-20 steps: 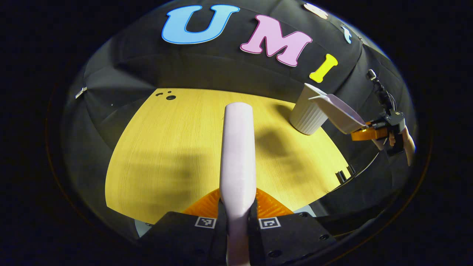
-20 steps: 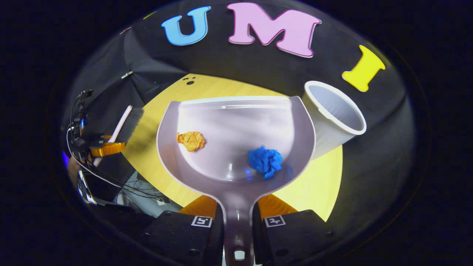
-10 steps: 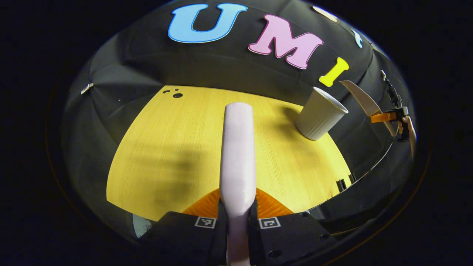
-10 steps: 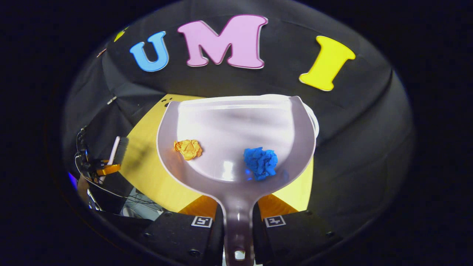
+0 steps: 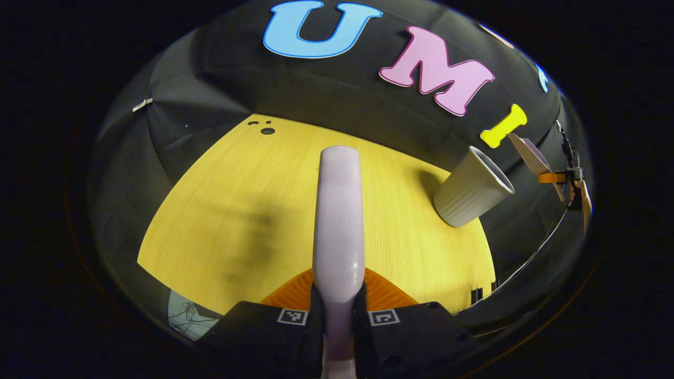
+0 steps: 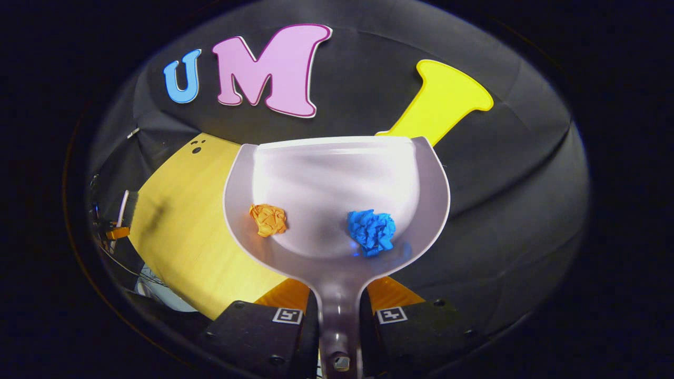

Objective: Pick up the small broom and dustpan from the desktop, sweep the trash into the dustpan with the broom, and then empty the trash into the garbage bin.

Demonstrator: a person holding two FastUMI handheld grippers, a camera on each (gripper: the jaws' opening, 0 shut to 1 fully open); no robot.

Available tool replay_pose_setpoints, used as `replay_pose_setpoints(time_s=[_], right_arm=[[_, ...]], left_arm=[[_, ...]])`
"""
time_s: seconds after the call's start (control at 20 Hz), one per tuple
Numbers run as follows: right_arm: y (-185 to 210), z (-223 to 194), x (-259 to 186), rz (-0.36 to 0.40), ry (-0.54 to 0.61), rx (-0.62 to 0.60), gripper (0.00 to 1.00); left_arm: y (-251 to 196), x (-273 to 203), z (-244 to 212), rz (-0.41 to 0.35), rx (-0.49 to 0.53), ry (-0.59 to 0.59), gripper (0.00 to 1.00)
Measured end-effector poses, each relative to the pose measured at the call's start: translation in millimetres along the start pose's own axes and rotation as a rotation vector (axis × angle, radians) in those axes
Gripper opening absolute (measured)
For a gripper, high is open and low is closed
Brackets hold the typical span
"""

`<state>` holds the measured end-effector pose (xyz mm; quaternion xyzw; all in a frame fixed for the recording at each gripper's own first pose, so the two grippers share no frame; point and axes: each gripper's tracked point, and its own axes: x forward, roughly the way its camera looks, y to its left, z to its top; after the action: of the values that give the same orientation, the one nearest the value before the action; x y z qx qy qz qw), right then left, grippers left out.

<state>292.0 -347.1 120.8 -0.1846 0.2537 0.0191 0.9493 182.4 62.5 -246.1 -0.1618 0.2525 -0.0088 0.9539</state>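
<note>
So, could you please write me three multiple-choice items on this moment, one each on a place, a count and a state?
1. Where do the paper balls lie?
A. on the desktop
B. in the dustpan
C. in the garbage bin

2. How many paper balls are there?
A. one
B. two
C. four

3. How does the left gripper stand?
A. shut on the broom
B. open above the desktop
C. shut on the garbage bin

Key:
1 B: the orange paper ball and the blue paper ball rest inside the dustpan, which the right gripper clamps by its handle.
2 B: one orange and one blue are in view.
3 A: the left gripper has both fingers pressed on the broom handle, above the desktop; the garbage bin stands apart on the desktop.
</note>
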Motion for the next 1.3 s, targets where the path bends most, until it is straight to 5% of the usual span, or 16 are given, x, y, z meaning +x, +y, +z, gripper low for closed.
replay_pose_setpoints(time_s=[0.55, 1.3], right_arm=[[-36, -4, 68, -0.059, 0.120, -0.403, 0.40], [-88, 6, 79, -0.185, 0.237, -1.049, 0.36]], left_arm=[[-31, 7, -4, 0.081, -0.082, -0.005, 0.27], [-23, 11, -5, 0.150, -0.100, 0.034, 0.28]])
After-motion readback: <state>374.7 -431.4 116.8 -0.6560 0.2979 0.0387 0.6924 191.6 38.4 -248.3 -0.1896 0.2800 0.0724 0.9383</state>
